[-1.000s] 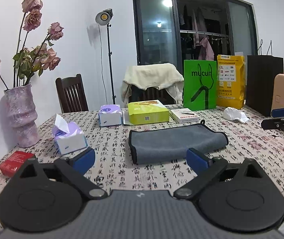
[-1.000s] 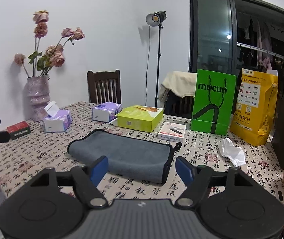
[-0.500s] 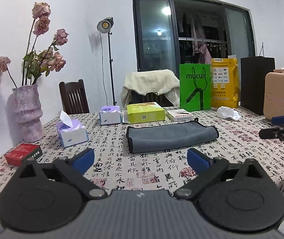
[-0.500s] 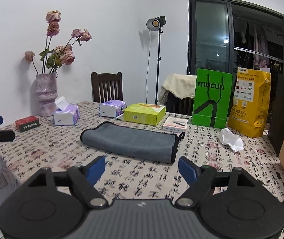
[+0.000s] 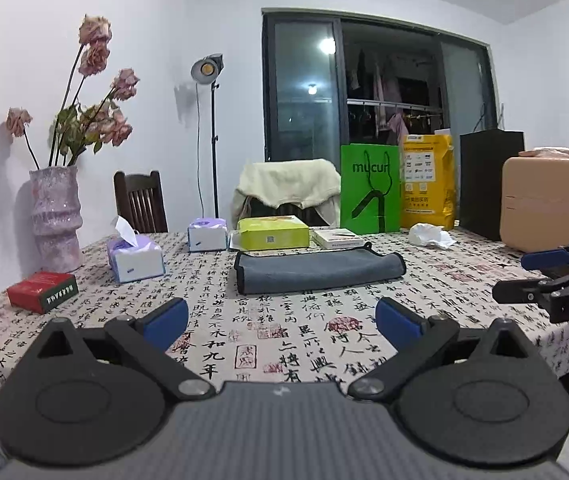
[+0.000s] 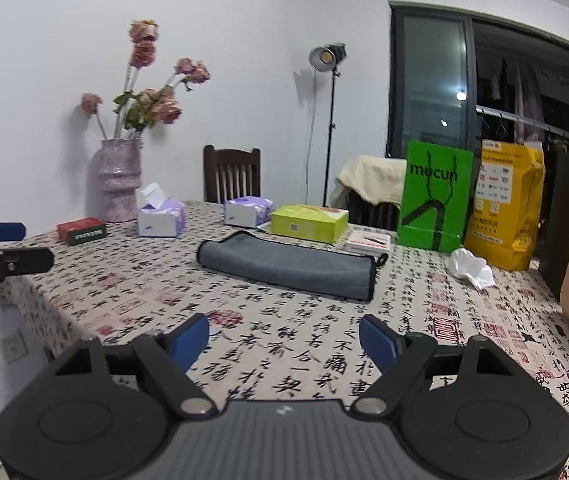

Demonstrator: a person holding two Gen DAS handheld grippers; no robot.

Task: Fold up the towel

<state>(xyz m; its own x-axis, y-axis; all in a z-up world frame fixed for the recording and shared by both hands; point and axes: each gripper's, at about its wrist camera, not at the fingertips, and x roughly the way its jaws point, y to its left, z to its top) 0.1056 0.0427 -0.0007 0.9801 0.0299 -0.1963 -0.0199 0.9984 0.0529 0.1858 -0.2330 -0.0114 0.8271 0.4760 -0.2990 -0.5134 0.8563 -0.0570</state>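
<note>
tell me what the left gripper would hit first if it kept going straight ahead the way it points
Probably the folded grey towel: it lies ahead of the open left gripper, with only bare tablecloth between. Depth is uncertain.

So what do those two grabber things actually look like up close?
Each is matte black plastic. The left gripper and right gripper both have two round discs, angled black link bars with silver pivot pins, a ribbed grey centre plate and blue-padded fingers. White lettering shows on the right one's side.

Matt grey cloth towel (image 5: 318, 271)
</note>
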